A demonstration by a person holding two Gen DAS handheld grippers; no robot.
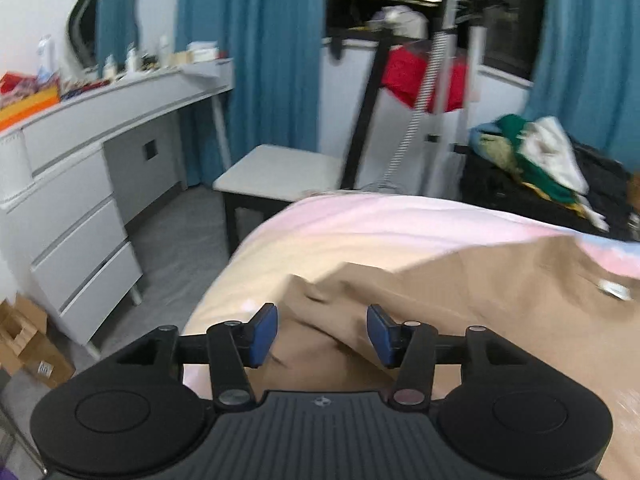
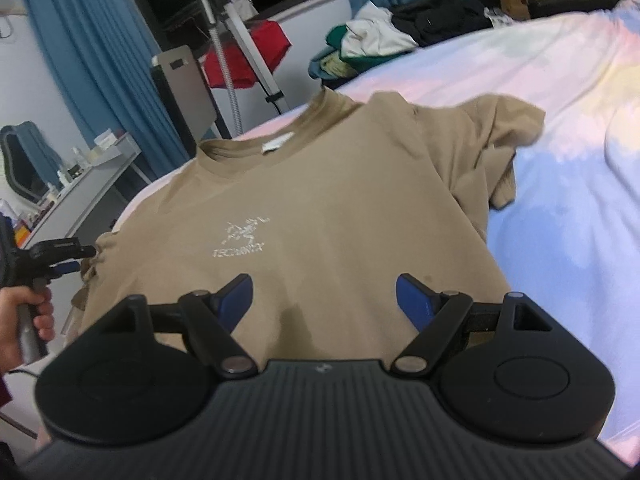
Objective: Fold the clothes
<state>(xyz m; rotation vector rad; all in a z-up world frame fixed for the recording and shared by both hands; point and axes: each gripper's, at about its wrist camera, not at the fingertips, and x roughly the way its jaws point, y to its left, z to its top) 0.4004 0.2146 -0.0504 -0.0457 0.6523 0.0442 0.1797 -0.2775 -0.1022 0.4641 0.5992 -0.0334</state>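
A tan T-shirt [image 2: 328, 200] with a white chest logo lies face up on the pastel bedsheet [image 2: 560, 120], collar toward the far edge. Its right sleeve is rumpled. My right gripper [image 2: 324, 300] is open, hovering over the shirt's lower middle. My left gripper [image 1: 322, 334] is open over the shirt's left sleeve edge [image 1: 440, 288]; it also shows in the right wrist view [image 2: 76, 260] at the shirt's left side, held by a hand.
A pile of clothes [image 2: 368, 44] lies at the bed's far side. A garment steamer stand [image 1: 440, 80] with a red cloth, a white stool [image 1: 280, 172] and a grey dresser [image 1: 80, 208] stand beside the bed. Blue curtains hang behind.
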